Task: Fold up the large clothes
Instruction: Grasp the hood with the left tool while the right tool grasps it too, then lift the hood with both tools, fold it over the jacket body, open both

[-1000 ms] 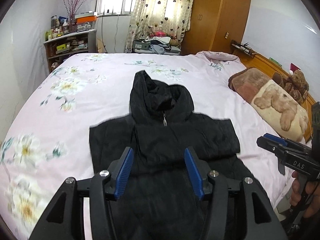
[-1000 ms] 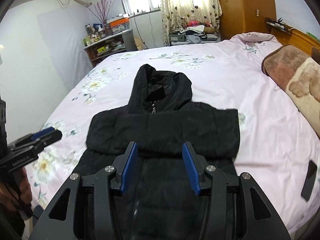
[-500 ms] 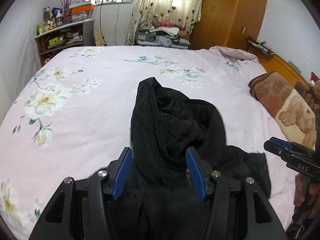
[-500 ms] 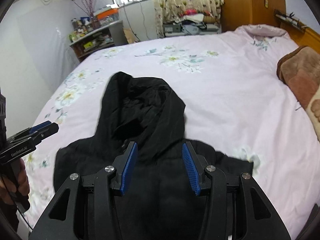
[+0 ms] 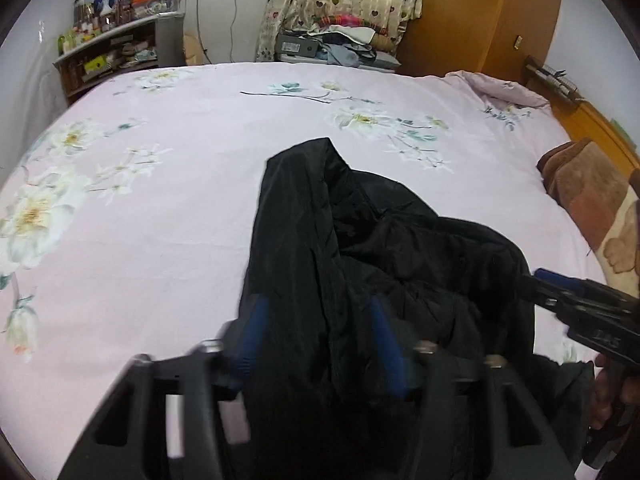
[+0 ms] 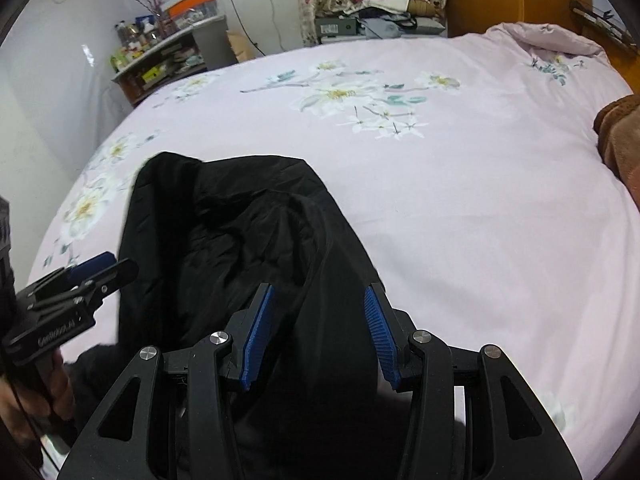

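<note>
A black hooded puffer jacket (image 5: 360, 248) lies rumpled on the pink floral bed (image 5: 160, 200), hood pointing away. It also shows in the right wrist view (image 6: 240, 232). My left gripper (image 5: 316, 336) is open, its blue pads either side of the jacket's near part, blurred by motion. My right gripper (image 6: 318, 328) is open, its pads straddling the jacket's right edge. Each gripper shows in the other's view: the right one (image 5: 560, 296) at the jacket's right side, the left one (image 6: 100, 272) at its left side.
A brown bear-print blanket (image 5: 592, 208) lies at the bed's right edge by the wooden headboard. A cluttered shelf (image 5: 112, 52), a curtained window and a wooden wardrobe (image 5: 480, 16) stand beyond the bed. Folded clothes (image 6: 380, 8) pile up at the far side.
Both grippers have moved forward and lower over the jacket. The jacket went from spread flat to bunched, its body drawn in under the hood.
</note>
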`<state>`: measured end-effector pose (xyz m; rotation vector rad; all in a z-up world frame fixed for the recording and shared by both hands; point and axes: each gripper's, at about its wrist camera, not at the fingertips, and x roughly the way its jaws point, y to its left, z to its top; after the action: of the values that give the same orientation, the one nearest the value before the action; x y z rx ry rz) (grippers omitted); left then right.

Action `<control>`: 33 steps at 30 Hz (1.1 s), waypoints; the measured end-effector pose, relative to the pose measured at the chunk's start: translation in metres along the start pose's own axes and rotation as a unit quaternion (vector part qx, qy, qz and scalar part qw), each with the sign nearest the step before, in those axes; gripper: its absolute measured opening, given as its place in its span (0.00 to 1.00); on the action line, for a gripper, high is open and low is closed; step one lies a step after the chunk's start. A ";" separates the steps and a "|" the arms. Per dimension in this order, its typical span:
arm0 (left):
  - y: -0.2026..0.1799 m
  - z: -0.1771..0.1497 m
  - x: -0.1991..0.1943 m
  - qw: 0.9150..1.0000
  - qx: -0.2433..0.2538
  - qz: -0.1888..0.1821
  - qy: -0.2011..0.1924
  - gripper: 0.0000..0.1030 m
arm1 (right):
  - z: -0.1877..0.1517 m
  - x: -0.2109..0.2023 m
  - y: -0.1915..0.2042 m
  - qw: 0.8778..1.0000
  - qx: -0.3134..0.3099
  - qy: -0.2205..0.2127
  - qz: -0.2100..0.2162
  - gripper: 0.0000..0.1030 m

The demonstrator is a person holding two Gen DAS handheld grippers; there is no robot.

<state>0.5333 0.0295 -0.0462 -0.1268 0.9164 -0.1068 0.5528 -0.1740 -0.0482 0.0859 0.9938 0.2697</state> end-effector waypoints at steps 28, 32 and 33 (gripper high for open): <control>0.028 -0.159 -0.201 0.993 -0.071 -0.058 -0.078 0.02 | -0.181 -0.188 -0.027 0.994 0.051 -0.066 0.064 0.07; 0.033 -0.199 -0.204 0.995 -0.077 -0.045 -0.053 0.02 | -0.219 -0.188 -0.035 0.994 0.070 -0.041 0.069 0.07; 0.033 -0.205 -0.205 0.995 -0.076 -0.038 -0.049 0.02 | -0.228 -0.188 -0.036 0.994 0.074 -0.032 0.070 0.07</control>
<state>0.2472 0.0785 -0.0142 -0.3062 0.8206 -0.1013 0.2716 -0.2701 -0.0267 0.2981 0.9436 0.3192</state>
